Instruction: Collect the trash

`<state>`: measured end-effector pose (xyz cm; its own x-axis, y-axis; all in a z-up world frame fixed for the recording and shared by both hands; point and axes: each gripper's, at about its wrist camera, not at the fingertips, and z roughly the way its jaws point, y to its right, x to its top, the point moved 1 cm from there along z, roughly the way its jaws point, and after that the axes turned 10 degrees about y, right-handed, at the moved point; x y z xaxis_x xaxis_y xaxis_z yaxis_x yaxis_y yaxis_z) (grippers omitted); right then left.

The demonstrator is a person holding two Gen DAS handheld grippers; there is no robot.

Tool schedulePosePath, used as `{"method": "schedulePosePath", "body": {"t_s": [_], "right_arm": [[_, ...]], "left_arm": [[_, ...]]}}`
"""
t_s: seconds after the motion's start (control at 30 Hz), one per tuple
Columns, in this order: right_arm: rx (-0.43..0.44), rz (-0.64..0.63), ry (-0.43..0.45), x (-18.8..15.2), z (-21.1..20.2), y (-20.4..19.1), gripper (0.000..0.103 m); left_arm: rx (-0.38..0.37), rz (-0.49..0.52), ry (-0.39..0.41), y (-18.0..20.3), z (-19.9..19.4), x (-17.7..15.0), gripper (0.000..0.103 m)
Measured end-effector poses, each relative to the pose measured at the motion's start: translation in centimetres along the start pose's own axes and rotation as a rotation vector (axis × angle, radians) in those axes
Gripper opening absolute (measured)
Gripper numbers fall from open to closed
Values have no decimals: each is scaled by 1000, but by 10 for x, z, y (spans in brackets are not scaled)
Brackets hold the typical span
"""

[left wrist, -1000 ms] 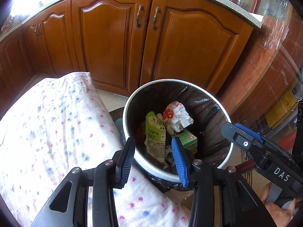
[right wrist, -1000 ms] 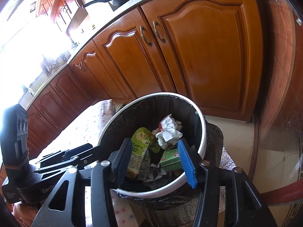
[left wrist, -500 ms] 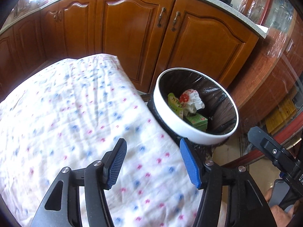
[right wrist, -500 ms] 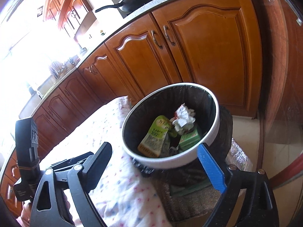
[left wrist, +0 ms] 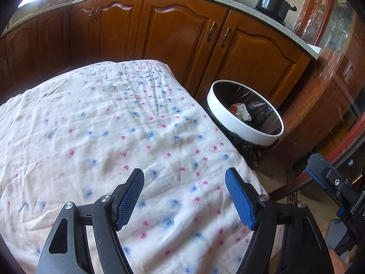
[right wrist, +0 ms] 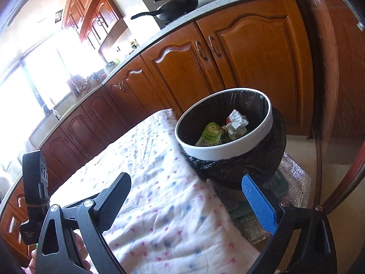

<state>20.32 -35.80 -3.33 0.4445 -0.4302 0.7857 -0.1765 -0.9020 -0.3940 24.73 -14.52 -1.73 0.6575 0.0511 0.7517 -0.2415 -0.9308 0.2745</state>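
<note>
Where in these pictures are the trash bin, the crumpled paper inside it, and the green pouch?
trash bin (right wrist: 230, 153), right wrist view, on the front of its white rim.
crumpled paper (right wrist: 237, 123), right wrist view, on the middle of the white wad.
green pouch (right wrist: 211, 134), right wrist view, on its printed face.

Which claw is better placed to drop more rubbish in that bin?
Probably the right claw: the bin sits just ahead; from the left claw it lies off sideways. Both are opening, empty.
</note>
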Motion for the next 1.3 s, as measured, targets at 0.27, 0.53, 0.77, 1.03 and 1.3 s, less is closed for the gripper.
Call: {"method": "schedulePosePath", "body": {"t_s": [0.27, 0.53, 0.77, 1.03, 1.3], "right_arm": [[26, -96, 108, 6, -39, -41, 103], [-10, -254, 332, -21, -72, -67, 103], [-25, -275, 344, -57, -67, -63, 103], [-2, -277, 363, -71, -70, -59, 103], [23, -298, 356, -79, -67, -61, 103]], "left_arm": [[21, 30, 176, -8, -70, -1, 90], [159, 105, 388, -14, -118, -52, 102], [228, 142, 421, -12, -122, -90, 102], [258, 161, 430, -16, -116, -103, 102], [277, 148, 425, -33, -112, -100, 102]]}}
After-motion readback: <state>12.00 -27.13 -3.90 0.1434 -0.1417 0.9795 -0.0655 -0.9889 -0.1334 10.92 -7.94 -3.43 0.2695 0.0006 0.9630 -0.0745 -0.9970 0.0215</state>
